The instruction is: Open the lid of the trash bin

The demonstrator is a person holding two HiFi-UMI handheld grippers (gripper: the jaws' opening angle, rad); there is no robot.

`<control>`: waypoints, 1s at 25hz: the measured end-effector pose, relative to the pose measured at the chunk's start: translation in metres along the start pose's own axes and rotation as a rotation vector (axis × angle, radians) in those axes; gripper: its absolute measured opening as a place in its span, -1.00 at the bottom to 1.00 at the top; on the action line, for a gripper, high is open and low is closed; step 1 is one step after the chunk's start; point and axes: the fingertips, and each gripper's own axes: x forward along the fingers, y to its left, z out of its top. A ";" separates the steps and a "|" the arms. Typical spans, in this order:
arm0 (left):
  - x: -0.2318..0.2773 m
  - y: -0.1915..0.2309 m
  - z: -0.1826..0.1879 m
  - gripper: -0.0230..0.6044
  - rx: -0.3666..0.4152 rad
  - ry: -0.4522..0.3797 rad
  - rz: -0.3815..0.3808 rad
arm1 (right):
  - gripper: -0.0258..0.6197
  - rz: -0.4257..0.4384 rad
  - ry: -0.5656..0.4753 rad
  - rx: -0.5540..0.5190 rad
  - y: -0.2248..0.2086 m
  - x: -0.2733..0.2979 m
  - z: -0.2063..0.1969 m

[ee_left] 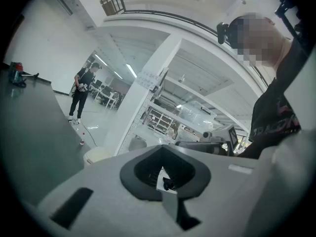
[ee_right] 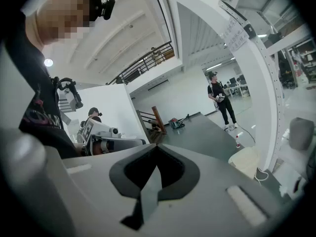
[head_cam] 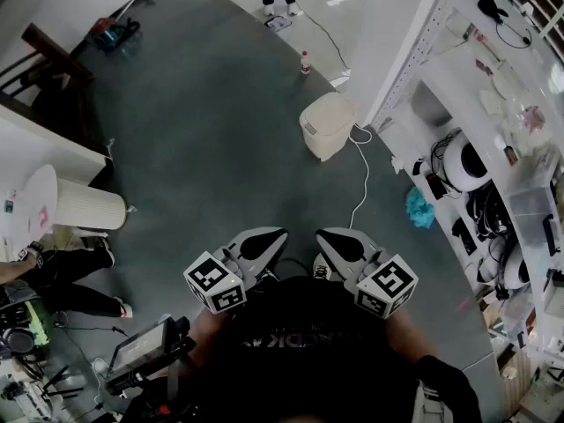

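Head view shows the whole bin [head_cam: 328, 124] at 12 o'clock, lid down; left gripper [head_cam: 278, 234] and right gripper [head_cam: 322, 234], jaws pressed together, half-hide it elsewhere.

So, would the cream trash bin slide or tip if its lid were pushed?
The trash bin looks like thin plastic, probably light, so it may slide on the smooth floor. Its squat shape suggests tipping is unlikely.

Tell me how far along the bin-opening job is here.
Done: nothing; the lid of the cream plastic trash bin is down. In hand: nothing; the left gripper and right gripper are shut, empty, held near the person's body, well short of the bin. Left: approach the bin and lift the lid.
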 end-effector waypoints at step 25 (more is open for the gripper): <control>0.004 -0.003 0.000 -0.92 0.026 0.014 -0.024 | -0.90 -0.024 -0.045 0.008 -0.012 -0.007 0.011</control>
